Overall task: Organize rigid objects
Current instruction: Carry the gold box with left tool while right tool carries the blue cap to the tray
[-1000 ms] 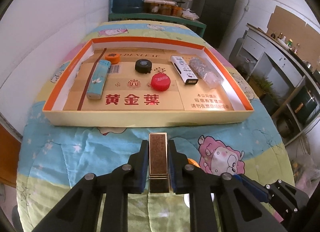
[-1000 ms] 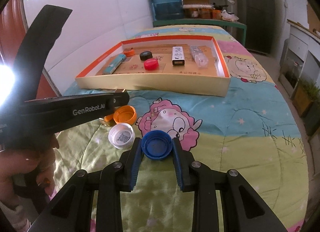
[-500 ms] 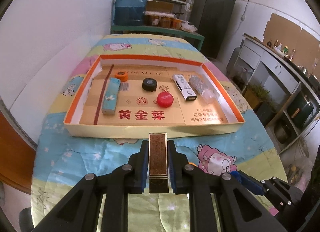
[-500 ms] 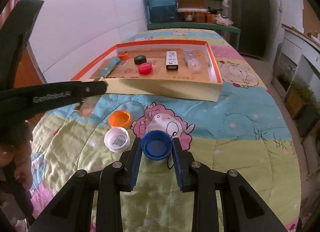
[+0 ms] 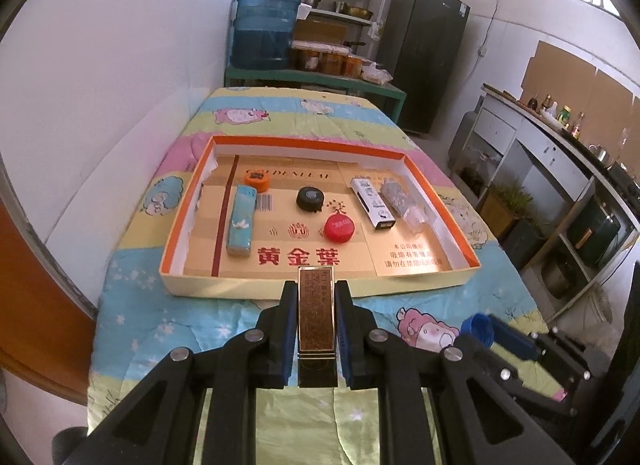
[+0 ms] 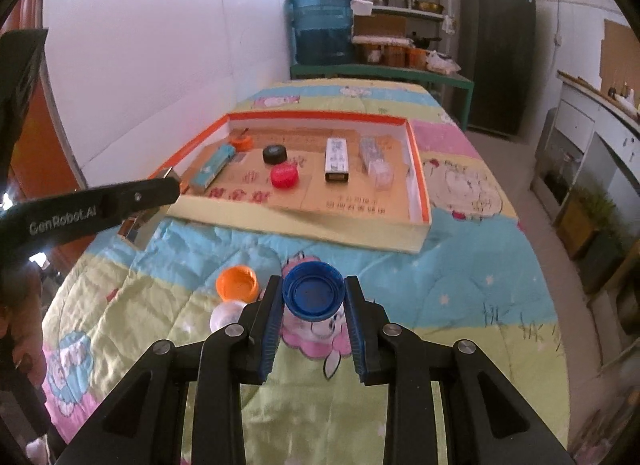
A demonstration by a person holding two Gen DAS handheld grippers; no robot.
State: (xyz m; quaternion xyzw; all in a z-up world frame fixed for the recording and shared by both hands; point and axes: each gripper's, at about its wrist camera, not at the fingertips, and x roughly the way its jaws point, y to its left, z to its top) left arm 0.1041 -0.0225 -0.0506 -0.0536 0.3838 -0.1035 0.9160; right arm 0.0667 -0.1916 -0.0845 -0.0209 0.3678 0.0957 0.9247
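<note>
Left claw [image 5: 316, 317] clenches an upright brass lighter [image 5: 315, 311] between its pads; right claw [image 6: 313, 307] grips a blue cap [image 6: 313, 295].

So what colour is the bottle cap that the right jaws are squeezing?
Blue. The bottle cap shows best in the right wrist view, pinched between the jaws.
</note>
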